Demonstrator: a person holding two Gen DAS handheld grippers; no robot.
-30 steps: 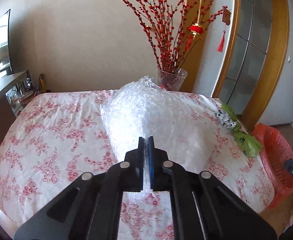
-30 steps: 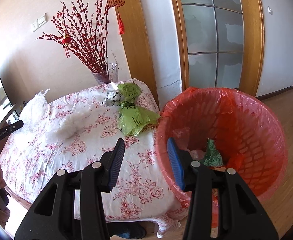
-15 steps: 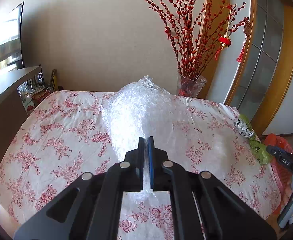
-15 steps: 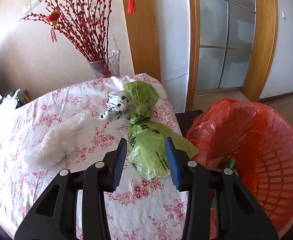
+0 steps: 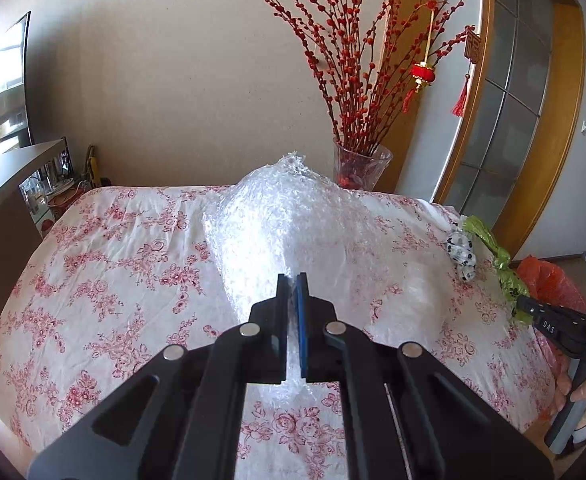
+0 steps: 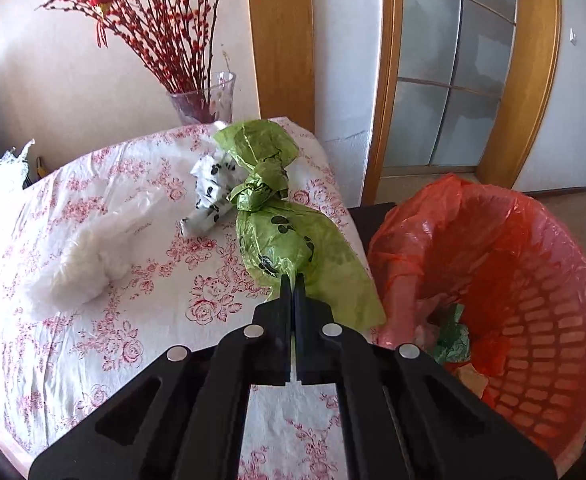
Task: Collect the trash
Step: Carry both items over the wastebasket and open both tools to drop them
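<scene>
Right gripper (image 6: 293, 286) jaws pinch (fully closed) green bag (image 6: 289, 248).

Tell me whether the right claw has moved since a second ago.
Yes. The right claw swung left from the red basket to the green bag and shut on it.

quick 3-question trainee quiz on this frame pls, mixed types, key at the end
1. True or false: the right gripper is shut on the green plastic bag.
2. What does the left gripper pinch? A) bubble wrap B) the glass vase C) the tablecloth
3. Fill in: the basket beside the table is lined with a ____ bag.

Key: 1 true. 2 A, the bubble wrap. 3 red; a green scrap already lies inside.
</scene>
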